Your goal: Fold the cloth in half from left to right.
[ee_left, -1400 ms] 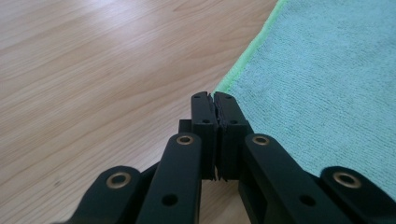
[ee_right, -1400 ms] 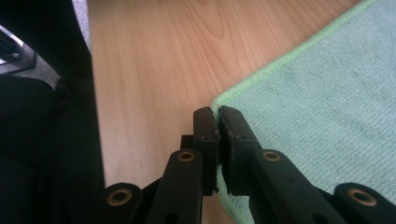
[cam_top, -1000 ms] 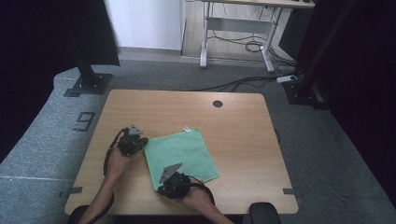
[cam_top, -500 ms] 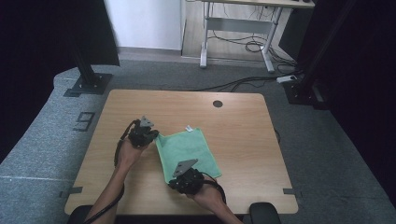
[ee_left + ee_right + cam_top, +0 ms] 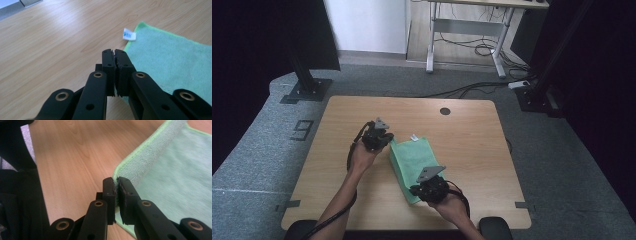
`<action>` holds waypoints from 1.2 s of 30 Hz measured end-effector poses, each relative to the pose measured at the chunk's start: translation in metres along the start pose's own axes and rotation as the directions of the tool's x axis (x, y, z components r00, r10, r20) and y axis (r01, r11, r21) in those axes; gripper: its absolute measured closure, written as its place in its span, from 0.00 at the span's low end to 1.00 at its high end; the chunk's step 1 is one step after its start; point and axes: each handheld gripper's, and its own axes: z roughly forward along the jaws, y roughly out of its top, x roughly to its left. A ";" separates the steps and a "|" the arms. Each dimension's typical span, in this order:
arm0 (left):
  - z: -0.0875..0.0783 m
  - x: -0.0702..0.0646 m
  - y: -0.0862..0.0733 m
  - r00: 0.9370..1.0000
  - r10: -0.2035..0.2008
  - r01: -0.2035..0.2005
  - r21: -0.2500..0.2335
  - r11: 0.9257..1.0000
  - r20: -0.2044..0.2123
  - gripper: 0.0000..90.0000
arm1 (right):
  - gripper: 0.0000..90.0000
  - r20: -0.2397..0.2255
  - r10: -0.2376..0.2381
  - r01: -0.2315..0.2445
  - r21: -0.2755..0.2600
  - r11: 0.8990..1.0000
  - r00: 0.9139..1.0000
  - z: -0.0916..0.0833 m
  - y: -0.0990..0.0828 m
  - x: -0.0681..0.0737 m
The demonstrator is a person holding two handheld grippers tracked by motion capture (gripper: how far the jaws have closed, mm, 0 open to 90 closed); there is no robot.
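Cloth (image 5: 411, 161) is light and floppy: it'll sag and fold, so pinch corners. Your left tongs (image 5: 114, 53) and right tongs (image 5: 115, 181) are both clamped on its near edge.

Far half of surface (image 5: 462, 127): I see bare wood, free to cross.
Right side: open wood beside the green cloth (image 5: 412, 160).
Middle: the cloth lies between my 2 grippers, the 1 thing in the way.
Far edge: a round hole (image 5: 445, 111), flush.

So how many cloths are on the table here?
1: a green cloth near the middle of the table, its two near corners held by the left gripper and right gripper.
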 end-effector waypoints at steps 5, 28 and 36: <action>0.010 -0.006 0.013 1.000 0.012 -0.012 0.002 1.000 0.004 0.96 | 0.93 0.034 0.025 -0.025 -0.007 1.000 0.999 -0.011 -0.007 -0.011; 0.053 -0.032 0.047 0.998 0.062 -0.062 0.014 0.998 0.004 0.95 | 0.93 0.123 0.131 -0.128 -0.033 0.991 0.984 -0.035 -0.040 -0.044; 0.071 -0.040 0.049 0.996 0.088 -0.088 0.045 0.995 -0.003 0.95 | 0.93 0.127 0.159 -0.158 -0.016 0.987 0.979 -0.029 -0.051 -0.051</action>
